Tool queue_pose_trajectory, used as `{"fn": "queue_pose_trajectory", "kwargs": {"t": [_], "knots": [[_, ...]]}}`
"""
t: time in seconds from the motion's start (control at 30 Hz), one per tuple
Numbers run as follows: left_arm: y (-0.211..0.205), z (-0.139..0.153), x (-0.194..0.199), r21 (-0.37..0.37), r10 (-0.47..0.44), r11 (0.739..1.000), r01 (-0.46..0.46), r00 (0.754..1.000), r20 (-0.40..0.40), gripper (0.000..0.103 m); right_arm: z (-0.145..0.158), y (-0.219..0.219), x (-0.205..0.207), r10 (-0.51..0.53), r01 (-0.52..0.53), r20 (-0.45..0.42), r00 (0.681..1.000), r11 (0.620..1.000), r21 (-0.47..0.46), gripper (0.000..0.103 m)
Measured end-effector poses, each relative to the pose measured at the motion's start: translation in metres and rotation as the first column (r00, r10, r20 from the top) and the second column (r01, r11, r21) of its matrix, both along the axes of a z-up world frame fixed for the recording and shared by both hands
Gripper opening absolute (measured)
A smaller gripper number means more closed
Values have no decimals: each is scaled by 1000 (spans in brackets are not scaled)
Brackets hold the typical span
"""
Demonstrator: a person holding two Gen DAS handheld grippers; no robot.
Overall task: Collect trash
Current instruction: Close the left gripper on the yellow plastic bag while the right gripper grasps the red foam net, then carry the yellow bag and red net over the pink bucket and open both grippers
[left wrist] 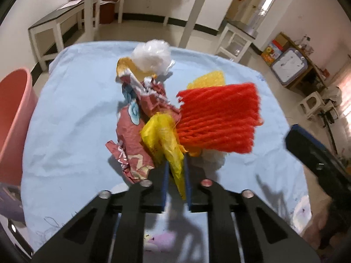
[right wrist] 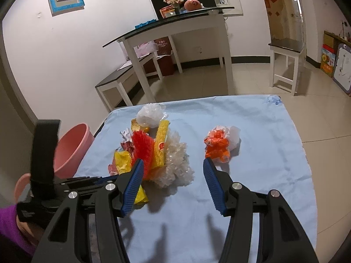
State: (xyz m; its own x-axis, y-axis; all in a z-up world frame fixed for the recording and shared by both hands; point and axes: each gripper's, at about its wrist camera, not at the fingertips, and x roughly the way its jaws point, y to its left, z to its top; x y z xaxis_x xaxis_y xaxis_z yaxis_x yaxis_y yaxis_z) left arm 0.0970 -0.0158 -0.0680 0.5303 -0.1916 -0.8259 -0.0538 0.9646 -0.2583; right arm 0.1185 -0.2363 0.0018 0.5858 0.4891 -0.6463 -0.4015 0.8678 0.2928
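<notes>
Trash pile (right wrist: 153,151) on blue tablecloth (right wrist: 263,153), centre-left. Left gripper (left wrist: 176,171) clamped on yellow plastic bag (left wrist: 166,144) at near edge. Right gripper (right wrist: 173,171) wide apart, holding nothing. Orange-white wad (right wrist: 220,143) lies apart, right. Pink bin (right wrist: 70,149) left of table.

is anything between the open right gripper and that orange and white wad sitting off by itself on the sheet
Nothing visible. The right gripper is open, and the orange and white wad lies apart from the main trash pile, just beyond the gripper's right-hand fingertip, with only bare blue sheet around it.
</notes>
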Motion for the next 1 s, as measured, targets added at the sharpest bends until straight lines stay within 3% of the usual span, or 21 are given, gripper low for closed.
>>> {"fn": "queue_pose_trajectory", "kwargs": {"t": [0.33,0.5,0.57,0.8,1.0], "knots": [[19,28,-21,45,-26,999,21,994,104,7,-6,30,17,53,-51,-45,998,997,61,53],[30,30,-25,32,-12,999,9,993,118,7,-9,46,20,60,-59,-49,997,998,25,38],[35,34,-28,26,-13,1000,10,991,135,7,-12,48,23,56,-55,-71,996,998,18,10],[50,54,-43,7,-15,1000,13,974,225,7,15,37,12,50,-48,-24,998,996,71,10],[74,75,-57,32,38,998,-50,952,302,7,53,39,4,55,-61,58,997,992,106,10]]}}
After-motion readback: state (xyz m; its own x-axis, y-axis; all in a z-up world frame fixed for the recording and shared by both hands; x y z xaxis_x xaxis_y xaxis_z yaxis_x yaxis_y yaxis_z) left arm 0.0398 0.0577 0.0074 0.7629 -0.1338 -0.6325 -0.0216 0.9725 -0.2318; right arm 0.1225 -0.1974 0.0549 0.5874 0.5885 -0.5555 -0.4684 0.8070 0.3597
